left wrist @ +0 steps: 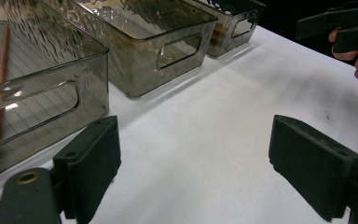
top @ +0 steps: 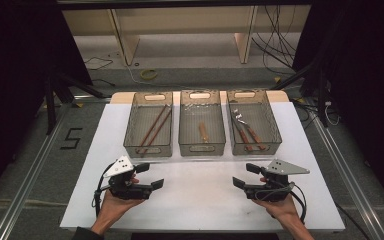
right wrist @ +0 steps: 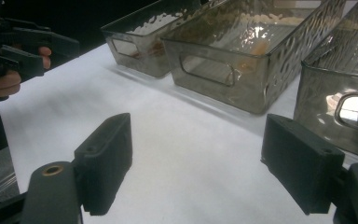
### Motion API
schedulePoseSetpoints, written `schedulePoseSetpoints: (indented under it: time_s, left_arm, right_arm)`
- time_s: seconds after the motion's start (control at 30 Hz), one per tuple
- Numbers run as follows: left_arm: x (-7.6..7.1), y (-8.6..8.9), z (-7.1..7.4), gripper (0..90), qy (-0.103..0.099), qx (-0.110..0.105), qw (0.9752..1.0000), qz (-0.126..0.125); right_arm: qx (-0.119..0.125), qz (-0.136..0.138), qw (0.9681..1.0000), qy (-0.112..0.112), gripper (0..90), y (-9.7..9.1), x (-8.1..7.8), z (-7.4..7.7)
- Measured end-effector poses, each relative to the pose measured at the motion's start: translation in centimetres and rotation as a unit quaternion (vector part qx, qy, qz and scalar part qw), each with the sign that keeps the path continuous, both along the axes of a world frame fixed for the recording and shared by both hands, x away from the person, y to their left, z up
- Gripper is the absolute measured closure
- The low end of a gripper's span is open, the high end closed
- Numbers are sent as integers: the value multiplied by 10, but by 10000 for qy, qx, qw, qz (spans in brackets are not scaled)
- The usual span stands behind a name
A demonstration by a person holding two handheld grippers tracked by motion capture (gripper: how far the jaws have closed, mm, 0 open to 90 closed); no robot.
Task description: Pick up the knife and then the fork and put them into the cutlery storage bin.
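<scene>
Low in the frame, both claws hover over bare white worktop (top: 200, 190). The left claw (top: 150, 176) at lower left is released, nothing between its jaws. The right claw (top: 243, 175) at lower right is likewise spread and empty. Three clear bins stand in a row above them: the left bin (top: 130, 140) holds chopsticks (top: 154, 127), the middle bin (top: 202, 149) a wooden-handled piece, the right bin (top: 275, 135) wooden-handled cutlery (top: 247, 134).

Three smoky translucent plastic bins (top: 202, 146): glossy, rippled walls, ribbed floors. White table cover (top: 200, 200) in front of the bins: matt, smooth, paper-like. Long brown wooden sticks (top: 154, 127) in the leftmost bin: satin finish. Rightmost bin: shiny metal utensils with reddish wooden handles (top: 247, 134). Black gripper pads (left wrist: 93, 161): matt, rubbery; grey plate (top: 119, 166) on top: dull metal.
</scene>
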State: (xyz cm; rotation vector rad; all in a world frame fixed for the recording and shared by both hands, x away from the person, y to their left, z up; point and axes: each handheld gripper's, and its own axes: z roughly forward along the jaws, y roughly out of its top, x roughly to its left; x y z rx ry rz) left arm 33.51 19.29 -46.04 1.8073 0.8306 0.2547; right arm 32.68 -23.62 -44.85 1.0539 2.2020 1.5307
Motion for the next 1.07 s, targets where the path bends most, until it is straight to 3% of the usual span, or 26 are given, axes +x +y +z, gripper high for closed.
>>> schedulePoseSetpoints:
  time_s: [1.07]
  left_arm:
    - [0,0,0,161,1,30,10000,-13]
  right_arm:
    - [10,-79,10000,-53,253,-4,-4,-1]
